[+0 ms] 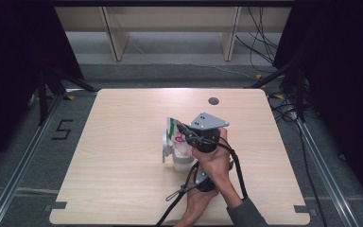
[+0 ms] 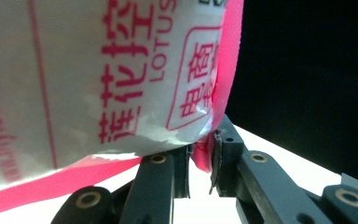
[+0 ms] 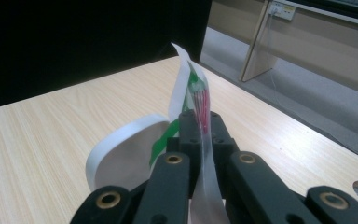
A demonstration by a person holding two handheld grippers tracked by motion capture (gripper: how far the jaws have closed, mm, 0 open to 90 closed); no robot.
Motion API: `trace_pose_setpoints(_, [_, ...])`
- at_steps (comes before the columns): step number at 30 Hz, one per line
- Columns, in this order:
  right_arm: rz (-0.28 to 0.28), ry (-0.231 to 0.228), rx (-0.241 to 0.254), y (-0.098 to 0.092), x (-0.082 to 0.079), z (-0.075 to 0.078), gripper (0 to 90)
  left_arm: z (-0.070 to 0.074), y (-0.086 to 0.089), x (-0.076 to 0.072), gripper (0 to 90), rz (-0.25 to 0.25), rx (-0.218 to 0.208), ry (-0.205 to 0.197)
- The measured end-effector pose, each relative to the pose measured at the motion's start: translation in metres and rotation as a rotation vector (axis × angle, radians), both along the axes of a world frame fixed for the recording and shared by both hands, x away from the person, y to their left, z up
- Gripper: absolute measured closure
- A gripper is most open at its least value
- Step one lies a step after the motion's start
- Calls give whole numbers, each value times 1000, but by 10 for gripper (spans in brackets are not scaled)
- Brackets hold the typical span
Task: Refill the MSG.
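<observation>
A white packet with pink and green print is held up over the middle of the table. My right gripper, the one with the grey three-cornered plate, is shut on the packet's upper edge. My left gripper comes in from below, under the right hand. In the left gripper view its jaws pinch the packet's pink seam. A white round container stands under the packet, and a white rounded lid-like part shows beside the right jaws.
A round cable hole sits near the table's far edge. Wooden furniture legs and loose cables lie beyond the table. Black stands flank both sides. A "5" is marked on the floor at left.
</observation>
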State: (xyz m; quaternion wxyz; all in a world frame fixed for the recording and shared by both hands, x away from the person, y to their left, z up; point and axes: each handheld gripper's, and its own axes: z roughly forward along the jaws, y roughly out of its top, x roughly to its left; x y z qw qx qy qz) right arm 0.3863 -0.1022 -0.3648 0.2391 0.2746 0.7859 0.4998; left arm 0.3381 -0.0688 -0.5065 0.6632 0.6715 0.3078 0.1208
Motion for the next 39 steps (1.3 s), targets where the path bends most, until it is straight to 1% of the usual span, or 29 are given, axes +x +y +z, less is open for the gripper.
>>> trace_pose_setpoints(4, [-1, 6, 2, 0, -1, 0, 887, 0, 0, 0, 793, 4, 2, 2])
trace_pose_setpoints(5, [-1, -12, -20, -1, 0, 1, 887, 0, 0, 0, 793, 2, 2, 1])
trace_pose_setpoints(6, [-1, -12, -20, -1, 0, 1, 887, 0, 0, 0, 793, 0, -2, 2])
trace_pose_setpoints(7, [-5, -6, -7, 2, 0, -1, 887, 0, 1, 0, 793, -4, 8, 6])
trace_pose_setpoints(8, [0, 0, -8, 2, -1, -1, 887, 1, 1, 0, 793, -5, 12, 9])
trace_pose_setpoints(10, [-9, -13, -7, 1, -1, -1, 887, 1, 1, 0, 793, -6, 7, 7])
trace_pose_setpoints(11, [-8, -7, -2, 1, -1, -1, 887, 0, 1, 0, 793, -4, 14, 6])
trace_pose_setpoints(12, [-8, -7, -2, 1, -1, -1, 887, 0, 1, 0, 793, -4, 14, 6])
trace_pose_setpoints(13, [0, 6, -7, 0, 0, 0, 887, 0, 1, 0, 793, -3, 12, 9])
trace_pose_setpoints(15, [-8, -10, -3, 2, -1, -1, 887, 1, 1, 0, 793, -3, 12, 8])
trace_pose_setpoints(17, [2, 3, -13, 1, 0, 0, 887, 0, 1, 0, 793, -2, 12, 10])
trace_pose_setpoints(18, [-6, -9, -5, 1, 0, -1, 887, 0, 1, 0, 793, -2, 12, 10])
trace_pose_setpoints(19, [1, 6, -8, 0, 0, 0, 887, 0, 1, 0, 793, -2, 10, 8])
trace_pose_setpoints(20, [1, 6, -8, 0, 0, 0, 887, 0, 1, 0, 793, -2, 10, 8])
trace_pose_setpoints(21, [2, -18, -17, 0, 0, 1, 887, 0, 1, 0, 793, -4, 9, 5])
trace_pose_setpoints(22, [2, -18, -17, 0, 0, 1, 887, 0, 1, 0, 793, -4, 9, 5])
trace_pose_setpoints(24, [-1, 1, -6, 0, 0, 0, 887, 0, 0, 1, 793, 3, 2, 8])
trace_pose_setpoints(25, [2, 6, -12, 0, 0, 0, 887, 0, 1, 0, 793, 0, 9, 13])
trace_pose_setpoints(26, [0, 1, -8, 1, 0, -1, 887, 0, 1, 0, 793, 0, 10, 13])
trace_pose_setpoints(30, [-3, -6, -3, 1, -1, -1, 887, 1, 1, 0, 793, -3, 9, 7])
trace_pose_setpoints(31, [4, -2, -12, 1, -1, 1, 887, 0, 0, 0, 793, 0, -6, 4])
trace_pose_setpoints(32, [4, -1, -14, 1, -1, 1, 887, 1, 3, 2, 793, 16, 26, -42])
trace_pose_setpoints(33, [-4, -2, -12, 1, -1, 0, 887, 1, 4, 3, 794, 10, 47, -38])
trace_pose_setpoints(34, [-1, -7, -9, 2, -1, -1, 887, 1, 5, 3, 793, 12, 54, -42])
trace_pose_setpoints(35, [2, 3, -14, 2, -1, -1, 887, 0, 5, 4, 793, 4, 54, -47])
trace_pose_setpoints(37, [0, -6, -19, 2, 0, -1, 887, 0, 5, 3, 793, 14, 49, -42])
trace_pose_setpoints(39, [1, -10, -8, 2, 0, -1, 887, 1, 4, 3, 793, 12, 45, -41])
